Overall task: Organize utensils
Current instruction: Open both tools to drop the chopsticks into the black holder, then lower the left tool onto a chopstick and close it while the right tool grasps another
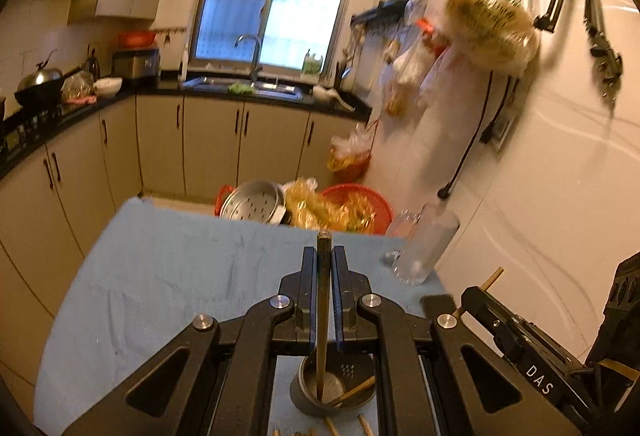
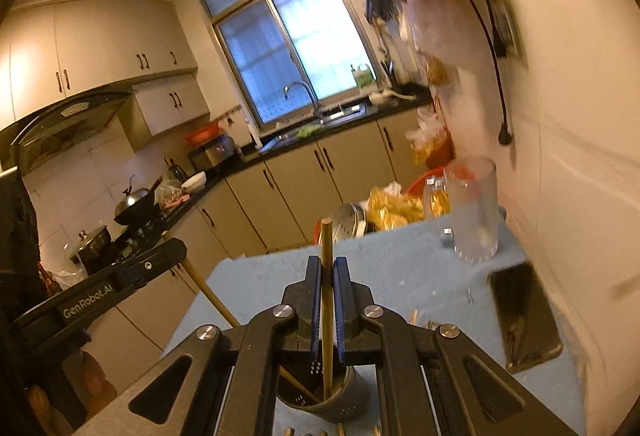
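Observation:
My left gripper (image 1: 323, 256) is shut on a dark wooden chopstick (image 1: 322, 300) held upright, its lower end inside a dark round utensil holder (image 1: 304, 392) on the blue cloth. A second chopstick (image 1: 354, 390) leans in that holder. My right gripper (image 2: 328, 268) is shut on a lighter chopstick (image 2: 327, 300), also upright with its lower end in the holder (image 2: 344, 408). The left gripper also shows in the right wrist view (image 2: 132, 276) at the left, with its chopstick (image 2: 208, 292) slanting down. Loose chopstick ends (image 1: 332, 426) lie on the cloth near the holder.
A blue cloth (image 1: 160, 276) covers the table. A clear glass jar (image 2: 474, 212) stands at the far right corner, a dark phone (image 2: 524, 320) lies near the right wall. Red baskets (image 1: 360, 200) and a steamer pot (image 1: 252, 202) sit on the floor beyond. Kitchen counters run behind.

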A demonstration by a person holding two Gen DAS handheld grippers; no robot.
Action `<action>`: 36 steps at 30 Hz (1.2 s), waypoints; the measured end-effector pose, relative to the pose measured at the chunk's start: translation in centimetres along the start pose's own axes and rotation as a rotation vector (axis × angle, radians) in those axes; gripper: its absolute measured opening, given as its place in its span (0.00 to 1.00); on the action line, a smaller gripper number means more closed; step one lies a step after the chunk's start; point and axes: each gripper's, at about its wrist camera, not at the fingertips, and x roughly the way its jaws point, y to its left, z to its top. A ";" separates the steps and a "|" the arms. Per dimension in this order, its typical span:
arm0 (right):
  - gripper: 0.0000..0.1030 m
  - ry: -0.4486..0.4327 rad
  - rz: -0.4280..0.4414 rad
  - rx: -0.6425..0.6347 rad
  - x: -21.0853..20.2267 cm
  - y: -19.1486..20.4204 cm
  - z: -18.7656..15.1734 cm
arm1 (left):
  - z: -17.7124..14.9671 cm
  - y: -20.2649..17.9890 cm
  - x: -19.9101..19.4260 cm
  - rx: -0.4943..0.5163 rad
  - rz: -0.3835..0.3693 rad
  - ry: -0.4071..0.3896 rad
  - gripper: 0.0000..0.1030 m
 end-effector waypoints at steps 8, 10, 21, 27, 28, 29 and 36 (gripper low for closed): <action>0.10 0.045 0.024 0.025 1.5 -0.9 -0.9 | -1.3 -0.5 0.6 0.021 0.003 0.079 0.08; 0.10 0.069 0.025 0.040 1.5 -0.9 -1.1 | -1.5 -0.4 0.1 0.035 0.008 0.086 0.18; 0.61 -0.019 0.056 -0.009 -11.4 1.2 -3.7 | -6.4 3.2 -11.5 0.057 0.163 0.069 0.62; 0.69 0.058 -0.002 -0.076 -15.8 2.5 -10.7 | -15.1 5.3 -15.5 0.066 0.240 0.190 0.62; 0.68 0.095 -0.013 -0.084 -15.7 2.6 -11.9 | -16.2 5.4 -15.9 0.064 0.249 0.210 0.62; 0.68 0.122 -0.022 -0.093 -15.8 2.6 -13.0 | -17.1 5.3 -16.3 0.061 0.253 0.231 0.62; 0.68 0.197 -0.038 -0.074 -17.0 2.0 -16.9 | -18.5 3.6 -19.1 0.105 0.290 0.193 0.62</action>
